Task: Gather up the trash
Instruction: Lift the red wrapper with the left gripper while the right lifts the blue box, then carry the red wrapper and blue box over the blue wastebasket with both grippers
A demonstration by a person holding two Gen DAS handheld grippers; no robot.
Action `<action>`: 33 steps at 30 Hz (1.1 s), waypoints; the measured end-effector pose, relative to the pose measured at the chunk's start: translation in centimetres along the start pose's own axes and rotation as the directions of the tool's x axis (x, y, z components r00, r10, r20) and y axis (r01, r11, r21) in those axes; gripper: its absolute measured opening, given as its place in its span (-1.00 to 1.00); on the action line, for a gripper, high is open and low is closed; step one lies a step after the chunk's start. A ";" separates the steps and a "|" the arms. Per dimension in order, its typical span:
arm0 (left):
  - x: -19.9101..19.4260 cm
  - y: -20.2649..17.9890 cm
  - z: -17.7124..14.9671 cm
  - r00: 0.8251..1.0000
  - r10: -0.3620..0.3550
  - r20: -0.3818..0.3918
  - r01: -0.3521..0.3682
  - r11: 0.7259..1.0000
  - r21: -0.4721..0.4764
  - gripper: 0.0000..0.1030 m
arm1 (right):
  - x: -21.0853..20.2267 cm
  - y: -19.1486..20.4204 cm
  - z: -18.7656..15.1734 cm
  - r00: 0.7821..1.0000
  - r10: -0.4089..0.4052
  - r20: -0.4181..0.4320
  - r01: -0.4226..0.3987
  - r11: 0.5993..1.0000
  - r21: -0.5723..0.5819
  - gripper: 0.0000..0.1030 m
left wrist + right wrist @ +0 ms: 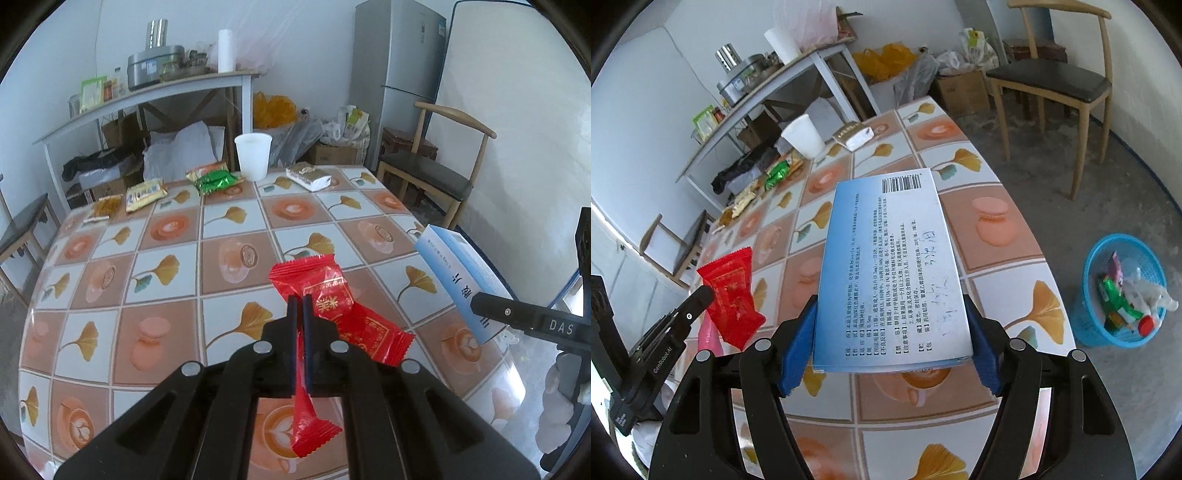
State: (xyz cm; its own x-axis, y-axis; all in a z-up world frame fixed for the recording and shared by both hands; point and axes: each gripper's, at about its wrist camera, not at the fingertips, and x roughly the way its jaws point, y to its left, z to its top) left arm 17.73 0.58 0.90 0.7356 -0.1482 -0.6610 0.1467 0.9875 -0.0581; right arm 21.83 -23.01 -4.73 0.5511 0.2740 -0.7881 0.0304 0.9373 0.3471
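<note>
1. Ginkgo-patterned tablecloth covers the table [236,236]; a wooden chair [1067,77] stands well beyond the right gripper.
2. Left gripper [300,306] is clamped on red wrappers [332,295], lifted above the cloth.
3. Right gripper [890,317] squeezes a blue-white medicine box [886,273] between its blue pads [798,350].
4. Blue basket [1123,291] with trash sits on the floor, right of the right gripper.
5. White cup [253,155] and snack packets [212,177] lie far ahead of the left gripper.
</note>
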 end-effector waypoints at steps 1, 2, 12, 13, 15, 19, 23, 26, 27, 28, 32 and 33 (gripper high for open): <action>-0.3 -0.1 0.1 1.000 0.003 0.007 -0.003 1.000 0.005 -0.96 | -0.2 0.0 0.0 1.000 0.004 0.003 -0.004 1.000 0.002 0.33; -0.5 -0.2 0.2 1.000 0.004 0.013 -0.004 1.000 0.008 -0.96 | -0.3 0.0 0.0 1.000 0.008 0.006 -0.008 1.000 0.004 0.33; -3.0 -1.4 0.9 0.997 0.019 0.074 -0.022 0.999 0.043 -0.96 | -2.1 -0.2 -0.3 0.999 0.029 0.035 -0.030 0.999 0.018 0.33; -3.2 -1.5 0.9 0.997 0.020 0.079 -0.024 0.999 0.047 -0.96 | -2.3 -0.2 -0.3 0.999 0.031 0.039 -0.032 0.999 0.020 0.33; -3.8 -2.0 0.9 0.995 0.024 0.093 -0.030 0.998 0.059 -0.96 | -2.6 -0.4 -0.4 0.998 0.037 0.045 -0.038 0.999 0.027 0.33; -4.8 -2.8 1.0 0.993 0.028 0.111 -0.037 0.996 0.080 -0.96 | -3.4 -1.0 -0.5 0.997 0.051 0.062 -0.053 0.998 0.042 0.33; -5.5 -4.0 1.4 0.992 0.019 0.122 -0.031 0.994 0.102 -0.96 | -4.7 -1.9 -0.7 0.994 0.064 0.094 -0.070 0.996 0.064 0.33; -5.9 -5.2 2.1 0.992 -0.017 0.123 0.002 0.993 0.120 -0.96 | -6.2 -3.1 -0.7 0.990 0.054 0.132 -0.066 0.994 0.085 0.33; -6.0 -5.7 2.4 0.992 -0.035 0.123 0.020 0.992 0.127 -0.96 | -7.0 -3.9 -0.7 0.988 0.044 0.151 -0.059 0.993 0.098 0.33; -6.0 -6.1 2.6 0.991 -0.050 0.124 0.034 0.991 0.132 -0.96 | -7.8 -4.6 -0.7 0.985 0.032 0.168 -0.051 0.992 0.112 0.33; -5.1 -9.5 4.1 0.981 -0.173 0.083 0.159 0.975 0.152 -0.96 | -11.3 -8.7 -1.3 0.969 -0.048 0.241 0.001 0.982 0.190 0.33; -4.7 -10.4 4.3 0.977 -0.202 0.066 0.190 0.969 0.155 -0.96 | -12.5 -10.1 -1.7 0.962 -0.081 0.260 0.022 0.975 0.222 0.33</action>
State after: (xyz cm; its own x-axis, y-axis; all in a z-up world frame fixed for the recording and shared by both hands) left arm 15.58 -9.24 7.81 0.7331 -0.3478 -0.5845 0.3845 0.9208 -0.0656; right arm 13.23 -35.54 0.80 0.7449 0.1317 -0.6541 0.2268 0.8720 0.4339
